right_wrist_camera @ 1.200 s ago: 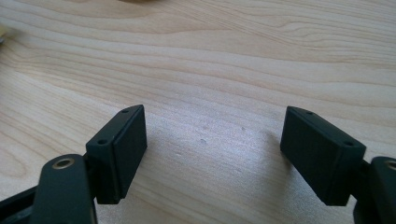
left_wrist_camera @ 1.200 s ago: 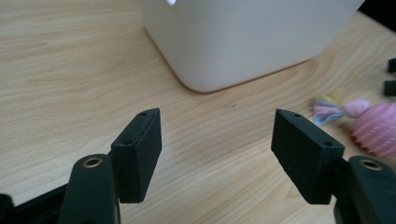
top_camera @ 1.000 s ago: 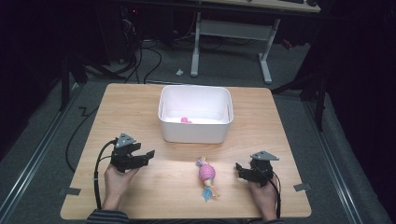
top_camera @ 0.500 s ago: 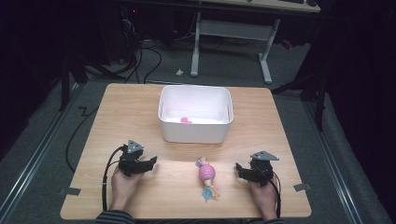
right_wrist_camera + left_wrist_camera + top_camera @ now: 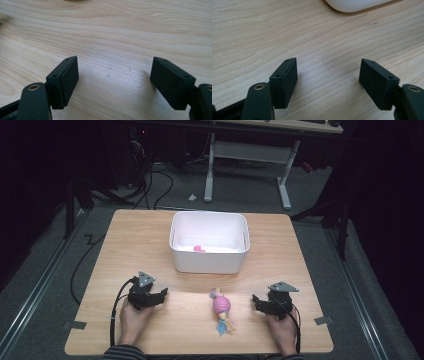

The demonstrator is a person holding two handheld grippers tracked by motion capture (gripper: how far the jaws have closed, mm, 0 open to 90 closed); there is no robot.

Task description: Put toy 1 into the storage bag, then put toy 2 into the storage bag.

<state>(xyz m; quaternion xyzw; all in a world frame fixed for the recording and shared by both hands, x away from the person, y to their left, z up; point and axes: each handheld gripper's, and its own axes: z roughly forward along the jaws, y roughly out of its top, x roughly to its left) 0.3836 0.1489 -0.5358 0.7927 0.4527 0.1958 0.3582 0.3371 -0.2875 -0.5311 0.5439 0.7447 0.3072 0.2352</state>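
A pink toy (image 5: 221, 307) with yellow and blue tassels lies on the wooden table (image 5: 150, 235) near the front, between my two grippers. Behind it stands a white bin (image 5: 209, 257) with a small pink item (image 5: 198, 249) inside. My left gripper (image 5: 161, 296) rests low on the table at the front left, open, with bare wood between its jaws (image 5: 328, 72). My right gripper (image 5: 256, 302) rests at the front right, open too, nothing between its jaws (image 5: 113, 72). The bin's rounded corner (image 5: 357, 5) appears at the top of the left gripper view.
Dark floor with cables surrounds the table, and a desk frame (image 5: 245, 155) stands beyond its far edge. Tape marks (image 5: 72, 324) sit at the front corners. Bare wood lies on both sides of the bin.
My left gripper has shifted right and slightly toward the front edge, closer to the toy. The right gripper and the toy have stayed put.
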